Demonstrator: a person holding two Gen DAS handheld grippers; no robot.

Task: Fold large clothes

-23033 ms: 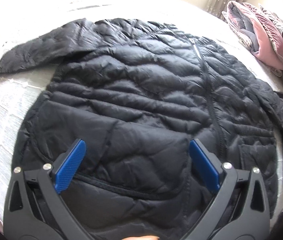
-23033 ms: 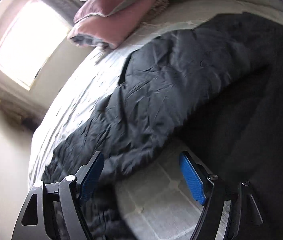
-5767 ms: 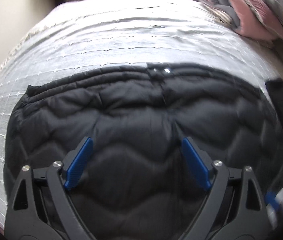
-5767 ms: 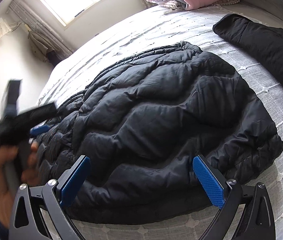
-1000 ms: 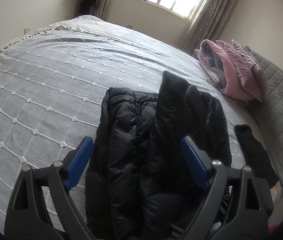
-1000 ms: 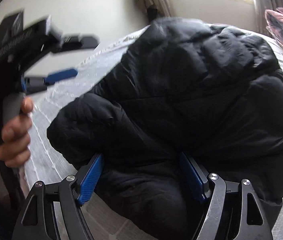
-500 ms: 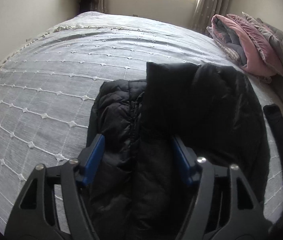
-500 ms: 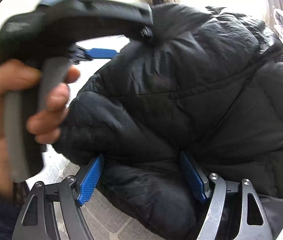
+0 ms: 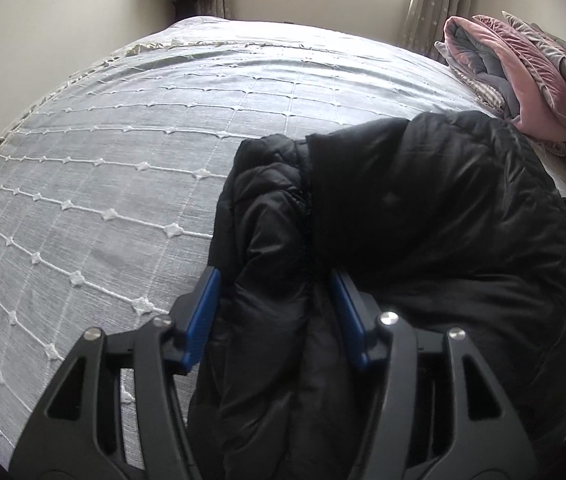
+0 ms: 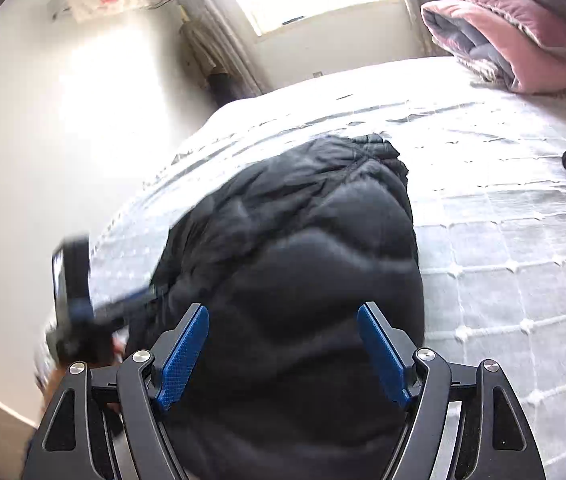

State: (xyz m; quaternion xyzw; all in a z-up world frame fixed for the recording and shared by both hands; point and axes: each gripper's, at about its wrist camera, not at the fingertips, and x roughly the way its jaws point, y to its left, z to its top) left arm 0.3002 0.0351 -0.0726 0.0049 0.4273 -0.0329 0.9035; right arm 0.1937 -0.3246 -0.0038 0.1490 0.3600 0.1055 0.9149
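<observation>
Gripping a thick bunched fold of the black puffer jacket (image 9: 423, 216), left gripper (image 9: 275, 312) had its jaws closed partway onto the padding, blue pads pressed into both flanks. Right gripper (image 10: 283, 344) sat with jaws spread wide, jacket bulk between them; whether the pads actually bit cloth could not be told. Lay partly folded on the grey quilted bed (image 9: 123, 160), near the front edge, one half thrown over the other. Judged light, soft and springy, with a slick shell likely to slide and puff back open. Best taken at seams, hem or a gathered double layer, not at a single smooth panel. Pink folded blanket (image 9: 523, 80) stacked at the far right corner, well apart.
</observation>
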